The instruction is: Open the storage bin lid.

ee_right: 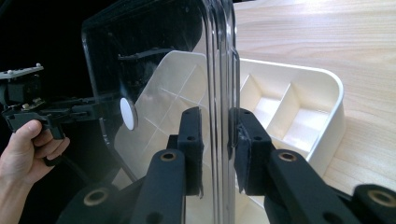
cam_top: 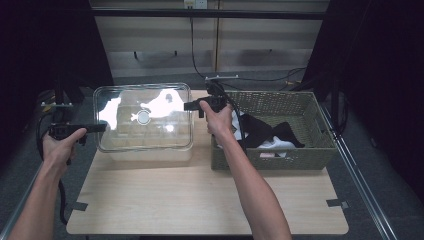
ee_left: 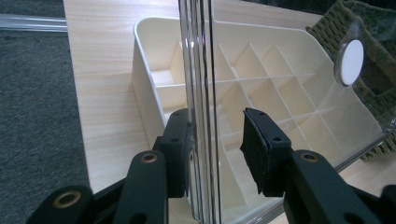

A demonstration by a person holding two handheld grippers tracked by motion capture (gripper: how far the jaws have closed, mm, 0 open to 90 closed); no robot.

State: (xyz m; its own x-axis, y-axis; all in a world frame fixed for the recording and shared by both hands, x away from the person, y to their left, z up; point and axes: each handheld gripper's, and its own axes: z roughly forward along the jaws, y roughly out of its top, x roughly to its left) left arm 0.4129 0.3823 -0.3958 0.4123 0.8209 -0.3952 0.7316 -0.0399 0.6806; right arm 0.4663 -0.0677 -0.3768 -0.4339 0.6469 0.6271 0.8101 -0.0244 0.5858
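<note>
The person's left forearm rises from the bottom left corner of the high view, outside the tabletop's left edge, and its hand grips the left gripper, which lies level and points right across that edge. In the left gripper view its jaws straddle the rim of a clear lid; one pad touches it, the other stands off. The right forearm crosses the tabletop from the near edge toward the far edge, where the right hand holds the right gripper pointing left. Its jaws bracket the lid's opposite rim closely, both pads at the plastic.
</note>
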